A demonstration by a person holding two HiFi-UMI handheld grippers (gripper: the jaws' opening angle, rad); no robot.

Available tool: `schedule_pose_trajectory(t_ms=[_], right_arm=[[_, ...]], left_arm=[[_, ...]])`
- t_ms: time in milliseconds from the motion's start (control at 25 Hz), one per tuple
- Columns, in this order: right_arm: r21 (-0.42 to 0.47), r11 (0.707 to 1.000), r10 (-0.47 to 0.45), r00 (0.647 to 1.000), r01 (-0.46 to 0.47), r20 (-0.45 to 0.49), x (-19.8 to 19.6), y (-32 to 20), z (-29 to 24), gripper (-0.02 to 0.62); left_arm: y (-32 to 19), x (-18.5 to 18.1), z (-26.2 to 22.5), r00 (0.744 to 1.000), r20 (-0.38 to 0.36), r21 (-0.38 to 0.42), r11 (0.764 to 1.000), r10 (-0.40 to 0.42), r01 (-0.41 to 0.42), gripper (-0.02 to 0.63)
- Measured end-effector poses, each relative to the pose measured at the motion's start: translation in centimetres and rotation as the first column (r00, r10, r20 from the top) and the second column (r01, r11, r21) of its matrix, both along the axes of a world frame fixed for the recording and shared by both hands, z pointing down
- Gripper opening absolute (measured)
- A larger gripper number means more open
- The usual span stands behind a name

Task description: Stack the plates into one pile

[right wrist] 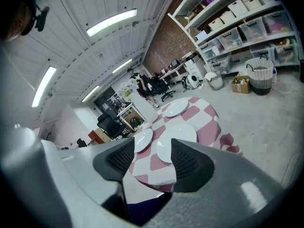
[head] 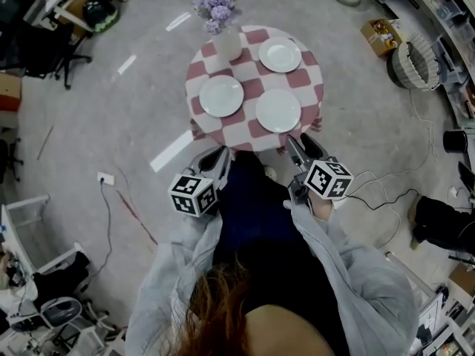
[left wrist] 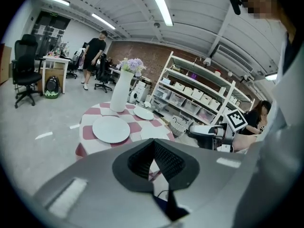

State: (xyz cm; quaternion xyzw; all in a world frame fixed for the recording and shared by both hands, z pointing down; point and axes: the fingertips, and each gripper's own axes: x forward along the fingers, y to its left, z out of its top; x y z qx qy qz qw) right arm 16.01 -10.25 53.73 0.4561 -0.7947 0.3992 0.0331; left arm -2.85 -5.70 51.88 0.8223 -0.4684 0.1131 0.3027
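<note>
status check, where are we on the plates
Left tool shut, right tool open, both empty, at the table's near side. Left plate, right plate, far plate lie apart, nothing stacked. Flower vase beside far plate.

At upper centre we see a round tablecloth (head: pixel 251 87) checked in dull red and white. The three plates (head: pixel 221 96) (head: pixel 278 110) (head: pixel 280 54) are plain white. The vase (head: pixel 227 44) is white, its flowers (head: pixel 215 4) lilac. The floor (head: pixel 133 117) is pale grey. Our sleeves (head: pixel 356 273), along the bottom edge, are light grey.
</note>
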Motion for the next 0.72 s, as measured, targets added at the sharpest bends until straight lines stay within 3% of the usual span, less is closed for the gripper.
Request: schedule_pose_trajectory(t_ms=[160,240,360,480,560,720], right_arm=[[-0.147,0.989,0.037,0.976,-0.004,0.217,-1.3,0.5,2.3,0.238],[-0.242,0.970,0.104,0.924,-0.012,0.369,-1.9,0.7,3.2,0.242],[-0.360,0.932,0.244,0.812,-0.045,0.530,-2.1,0.6,4.8,0.242],[-0.444,0.891,0.376,0.707,-0.097,0.598,-1.4,0.1,6.9,0.243],[-0.487,0.863,0.445,0.656,-0.134,0.609,-1.0,-0.3,8.4,0.246],[-0.560,0.806,0.545,0.607,-0.192,0.578,-0.1,-0.7,10.6,0.259]], left_arm=[[-1.2,0.1,0.9,0.999,0.005,-0.041,0.998,0.040,-0.039,0.015],[-1.9,0.1,1.0,0.999,0.006,-0.055,0.997,0.052,-0.052,0.015],[-2.7,0.0,1.5,0.998,0.005,-0.083,0.994,0.069,-0.069,0.015],[-3.1,0.2,2.3,0.996,0.001,-0.110,0.990,0.084,-0.083,0.015],[-3.4,0.0,2.8,0.997,-0.002,-0.122,0.989,0.083,-0.083,0.015],[-3.7,0.0,3.8,0.997,-0.020,-0.150,0.985,0.078,-0.081,0.015]])
